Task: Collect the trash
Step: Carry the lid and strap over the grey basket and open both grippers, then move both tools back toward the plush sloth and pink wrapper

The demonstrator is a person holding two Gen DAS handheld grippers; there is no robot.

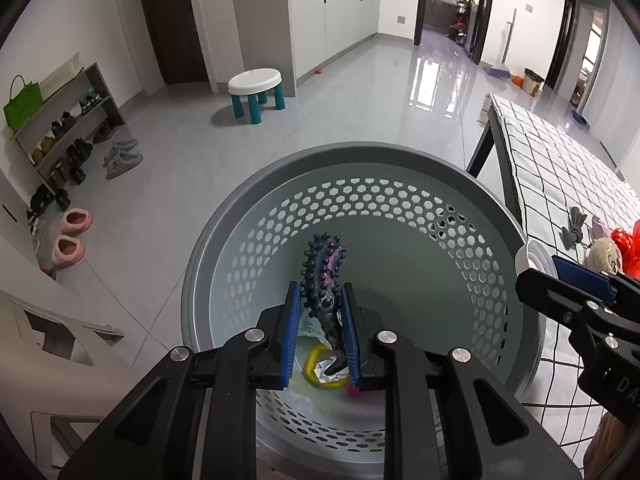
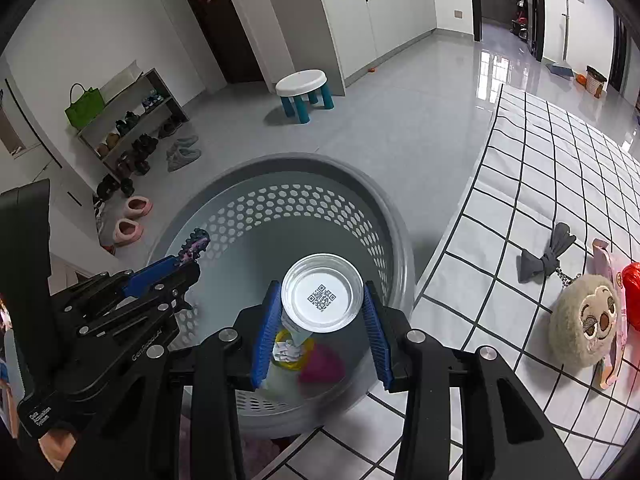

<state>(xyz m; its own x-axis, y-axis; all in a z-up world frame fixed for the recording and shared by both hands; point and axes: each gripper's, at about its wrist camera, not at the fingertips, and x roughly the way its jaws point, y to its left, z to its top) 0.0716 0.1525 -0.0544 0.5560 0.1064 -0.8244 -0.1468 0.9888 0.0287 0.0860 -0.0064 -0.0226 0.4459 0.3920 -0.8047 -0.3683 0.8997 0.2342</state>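
Both grippers are hanging over a grey perforated laundry basket (image 1: 460, 240). The left gripper (image 1: 320, 320) is pinching a dark, knobbly rubber toy (image 1: 324, 276). The right gripper (image 2: 320, 320) is clamping a clear plastic cup (image 2: 322, 298), its base toward the camera. Crumpled paper (image 2: 286, 350) is lying inside the basket.

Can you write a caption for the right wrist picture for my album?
Right gripper holds a clear cup above the grey basket.

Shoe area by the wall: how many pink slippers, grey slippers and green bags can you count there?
Pink slippers: 2
Grey slippers: 2
Green handbag: 1
Total: 5
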